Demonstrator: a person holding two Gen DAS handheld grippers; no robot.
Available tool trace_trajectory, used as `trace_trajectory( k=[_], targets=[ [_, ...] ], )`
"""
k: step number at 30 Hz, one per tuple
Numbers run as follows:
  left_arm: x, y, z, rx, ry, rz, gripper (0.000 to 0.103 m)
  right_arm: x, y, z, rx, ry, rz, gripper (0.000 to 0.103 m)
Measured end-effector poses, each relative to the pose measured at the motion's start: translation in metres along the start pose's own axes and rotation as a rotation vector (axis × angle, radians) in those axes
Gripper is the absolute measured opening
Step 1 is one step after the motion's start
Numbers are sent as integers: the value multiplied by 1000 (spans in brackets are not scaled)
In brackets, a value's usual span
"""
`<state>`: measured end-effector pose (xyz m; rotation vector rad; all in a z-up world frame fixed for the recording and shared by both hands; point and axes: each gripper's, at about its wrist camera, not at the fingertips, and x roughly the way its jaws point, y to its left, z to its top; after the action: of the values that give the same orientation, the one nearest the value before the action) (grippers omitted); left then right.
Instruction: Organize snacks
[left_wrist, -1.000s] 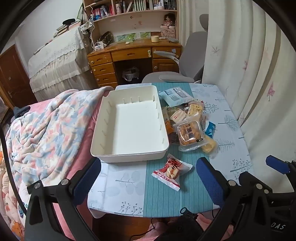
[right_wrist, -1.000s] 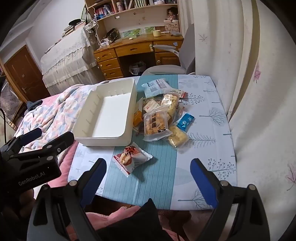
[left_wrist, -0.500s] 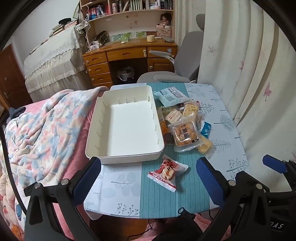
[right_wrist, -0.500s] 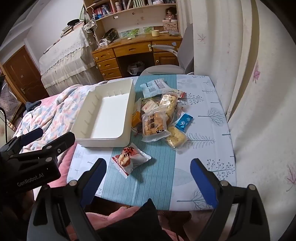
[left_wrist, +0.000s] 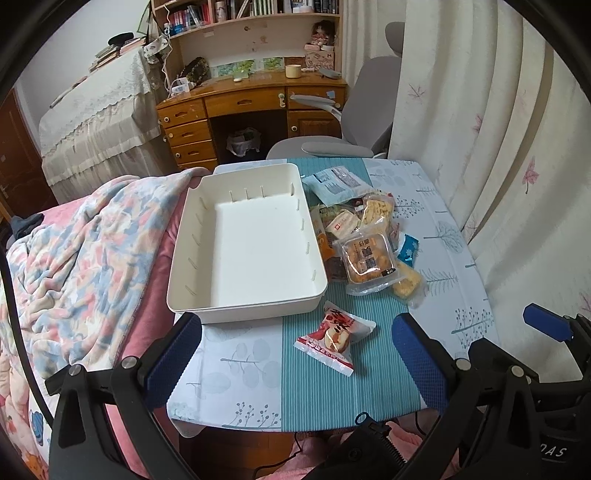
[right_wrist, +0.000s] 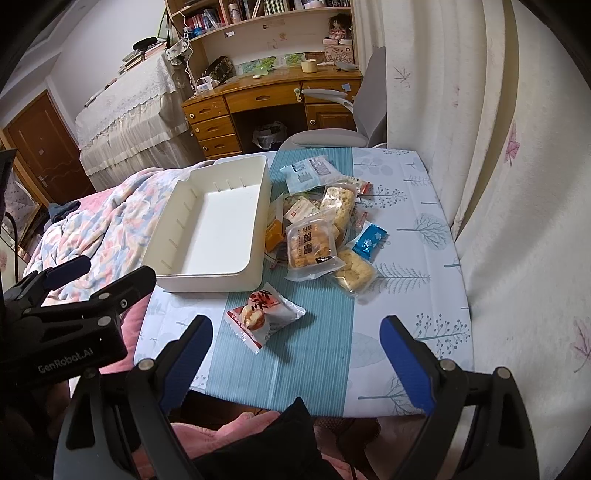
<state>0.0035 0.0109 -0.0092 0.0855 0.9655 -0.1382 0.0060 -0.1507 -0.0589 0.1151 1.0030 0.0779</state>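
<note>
An empty white bin (left_wrist: 243, 240) (right_wrist: 207, 221) sits on the small table's left half. A pile of wrapped snacks (left_wrist: 365, 240) (right_wrist: 321, 229) lies right of it, with a clear cake pack (left_wrist: 367, 258) on top. A red-and-white snack pack (left_wrist: 332, 332) (right_wrist: 264, 314) lies alone nearer me. My left gripper (left_wrist: 295, 354) is open and empty, held above the table's near edge. My right gripper (right_wrist: 295, 354) is open and empty, also near that edge. The left gripper also shows in the right wrist view (right_wrist: 74, 295).
The table (left_wrist: 443, 229) has a teal and white cloth. A floral blanket (left_wrist: 74, 266) on a bed lies left of it. Curtains (left_wrist: 480, 110) hang on the right. A grey chair (left_wrist: 354, 122) and wooden desk (left_wrist: 240, 103) stand behind.
Both views have shifted slightly; the bin and snacks sit a little higher and nearer the middle in the left wrist view. Nothing on the table has moved. Both grippers stay open.
</note>
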Motion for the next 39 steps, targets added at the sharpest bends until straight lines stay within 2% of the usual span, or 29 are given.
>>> trace_trajectory(
  k=[12, 24, 31, 39],
  targets=[
    [3, 12, -3, 72, 10, -31, 102, -4, 14, -12, 27, -59, -49, 93],
    [11, 18, -7, 143, 43, -66, 102, -13, 35, -23, 1, -126, -143, 93],
    [52, 19, -11, 115, 195, -97, 102, -11, 39, -23, -52, -152, -206, 93],
    [94, 3, -16, 103, 301, -130, 102, 7, 25, -19, -130, -123, -230, 93]
  ],
)
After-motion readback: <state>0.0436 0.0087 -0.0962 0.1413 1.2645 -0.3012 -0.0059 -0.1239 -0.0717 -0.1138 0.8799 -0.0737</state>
